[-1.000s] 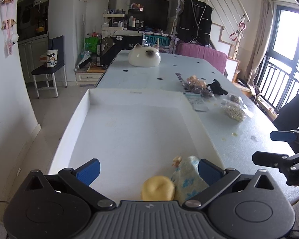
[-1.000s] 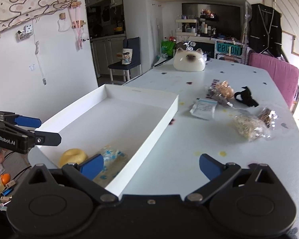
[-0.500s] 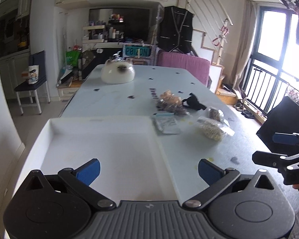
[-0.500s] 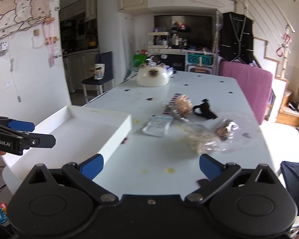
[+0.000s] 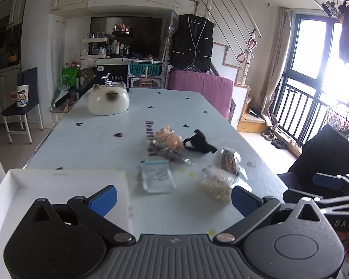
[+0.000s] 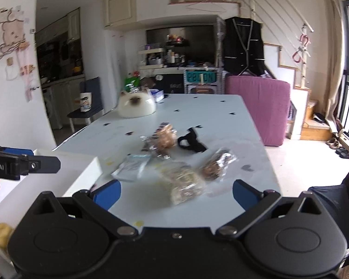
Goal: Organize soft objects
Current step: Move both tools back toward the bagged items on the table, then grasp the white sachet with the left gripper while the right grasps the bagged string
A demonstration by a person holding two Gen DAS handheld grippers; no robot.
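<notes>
Soft packets lie scattered mid-way along the long white table [image 5: 93, 139], right of the shallow white rectangular tray [image 5: 58, 181] at its near left corner. A cream cat-faced dome [image 5: 108, 102] sits at the far end. Among the packets: a clear bag of pale stringy filling [image 5: 217, 183], a flat clear zip pouch with a blue strip [image 5: 157, 176], a crinkly bag of tan round pieces [image 5: 168, 139], a small bag of brown bits [image 5: 229, 160] and a black fabric piece [image 5: 199, 143]. A yellow round squishy [image 6: 0, 234] rests in the tray. The left gripper [image 5: 172, 196] and right gripper [image 6: 176, 191] both hover with jaws spread wide, holding nothing.
</notes>
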